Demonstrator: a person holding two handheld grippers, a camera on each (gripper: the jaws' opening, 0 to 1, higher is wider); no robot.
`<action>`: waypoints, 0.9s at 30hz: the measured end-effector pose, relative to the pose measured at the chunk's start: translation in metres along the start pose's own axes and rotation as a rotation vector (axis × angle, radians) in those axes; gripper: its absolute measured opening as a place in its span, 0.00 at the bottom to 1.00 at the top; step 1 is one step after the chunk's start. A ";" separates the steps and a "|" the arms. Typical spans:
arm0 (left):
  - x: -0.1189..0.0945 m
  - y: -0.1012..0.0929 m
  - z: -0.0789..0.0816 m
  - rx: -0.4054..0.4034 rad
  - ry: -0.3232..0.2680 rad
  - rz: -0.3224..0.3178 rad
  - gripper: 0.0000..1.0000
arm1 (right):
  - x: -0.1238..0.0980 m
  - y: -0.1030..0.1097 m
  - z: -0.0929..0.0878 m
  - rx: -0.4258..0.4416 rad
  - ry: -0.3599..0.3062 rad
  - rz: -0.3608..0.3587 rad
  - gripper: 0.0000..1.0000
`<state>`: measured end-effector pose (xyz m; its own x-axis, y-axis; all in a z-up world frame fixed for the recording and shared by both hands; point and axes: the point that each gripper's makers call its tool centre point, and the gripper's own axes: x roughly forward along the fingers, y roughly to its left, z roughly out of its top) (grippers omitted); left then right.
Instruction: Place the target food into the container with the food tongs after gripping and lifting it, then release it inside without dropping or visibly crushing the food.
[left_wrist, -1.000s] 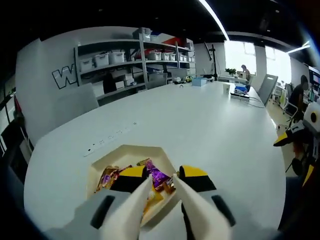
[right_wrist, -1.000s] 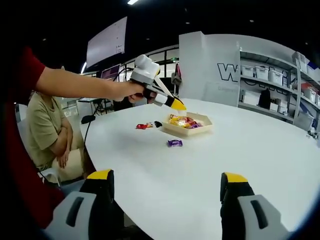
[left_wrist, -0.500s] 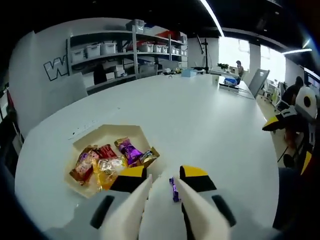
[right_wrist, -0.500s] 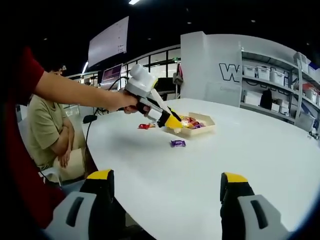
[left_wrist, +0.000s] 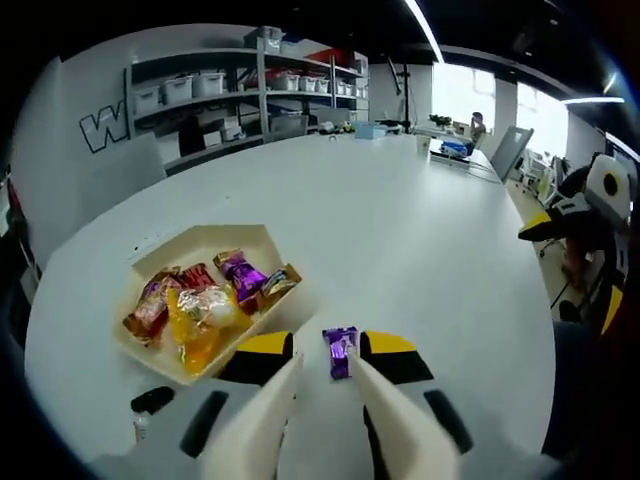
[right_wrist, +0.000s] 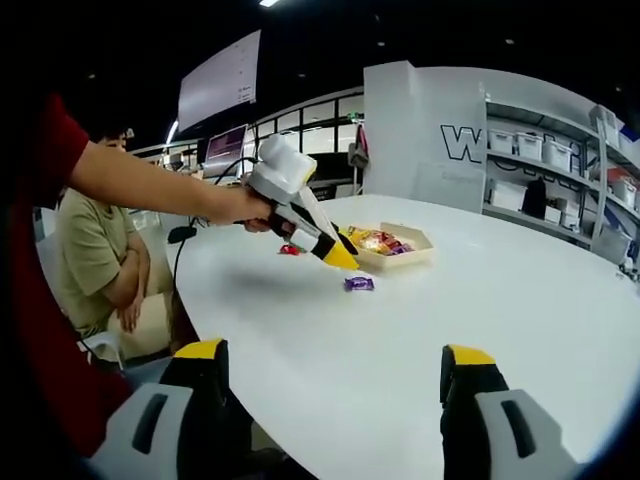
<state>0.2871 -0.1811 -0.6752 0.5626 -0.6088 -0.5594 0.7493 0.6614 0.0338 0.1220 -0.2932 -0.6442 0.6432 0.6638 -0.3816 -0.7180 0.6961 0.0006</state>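
I'm working in what looks like a lab-style office or testing room. Under my hands runs a big white table, rounded at the near end and reaching far back. Along the far left wall stands open metal shelving stacked with white storage bins, beside a white wall with large outlined lettering. Long strip lights cross a dark ceiling. Far right, bright windows and more desks, a person seated there. From my right gripper view, a large screen hangs high, a monitor glows behind, and a person in a tan shirt sits at the table's left edge.
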 end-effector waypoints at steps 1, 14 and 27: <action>-0.001 0.002 0.000 0.002 -0.004 0.006 0.25 | 0.000 0.000 0.000 0.001 -0.001 0.001 0.86; 0.002 -0.001 -0.002 0.002 0.004 0.009 0.26 | -0.001 0.000 0.001 -0.008 -0.001 -0.004 0.85; 0.003 -0.017 0.001 0.047 -0.003 -0.021 0.26 | -0.001 0.001 -0.001 -0.011 0.000 -0.001 0.85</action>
<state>0.2765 -0.1944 -0.6762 0.5475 -0.6238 -0.5578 0.7766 0.6270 0.0612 0.1204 -0.2929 -0.6444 0.6438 0.6630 -0.3819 -0.7201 0.6938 -0.0095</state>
